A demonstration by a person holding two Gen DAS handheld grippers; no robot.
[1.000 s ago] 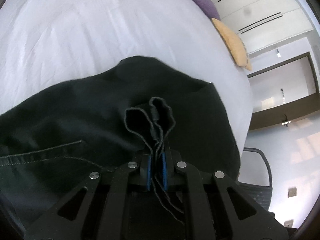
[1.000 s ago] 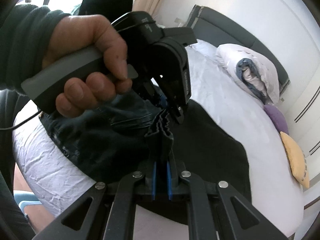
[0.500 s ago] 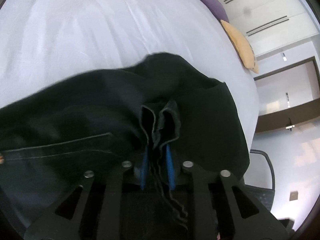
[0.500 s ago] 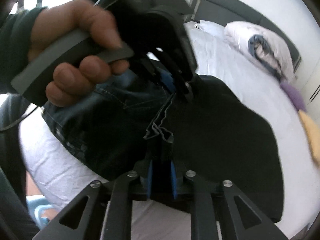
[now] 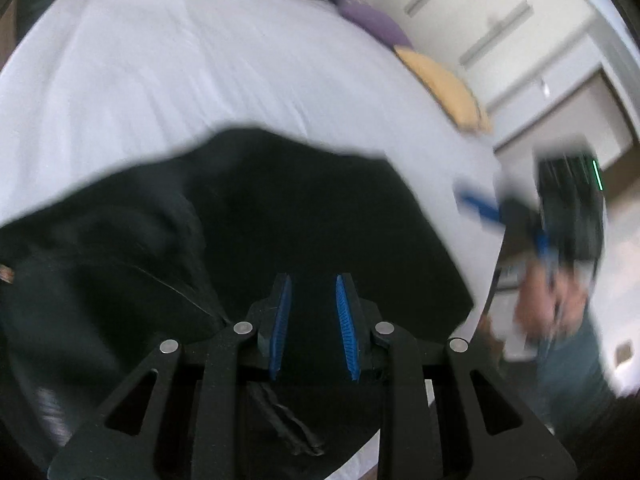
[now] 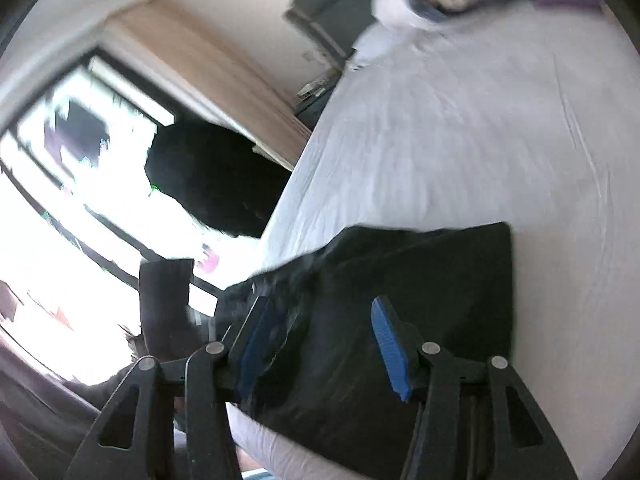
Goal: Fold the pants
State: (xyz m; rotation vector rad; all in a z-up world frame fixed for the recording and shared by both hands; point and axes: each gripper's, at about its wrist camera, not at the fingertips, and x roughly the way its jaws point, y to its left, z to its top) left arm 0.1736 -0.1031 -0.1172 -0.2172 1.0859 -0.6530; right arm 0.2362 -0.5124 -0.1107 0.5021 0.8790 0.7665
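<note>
The pants (image 5: 304, 216) lay folded on the bed (image 5: 200, 72); the left tool (image 5: 310, 328) stood slightly parted, gripping nothing; the right tool (image 6: 320, 340) was opening, empty, presumably releasing the finished fold.

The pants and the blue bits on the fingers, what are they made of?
The pants look like dark denim: matte, heavy cloth with a stitched seam and a metal rivet, though blur leaves it unsure. The blue pads on the fingers look like ribbed rubber or soft plastic, matte, set on black hard plastic.
</note>
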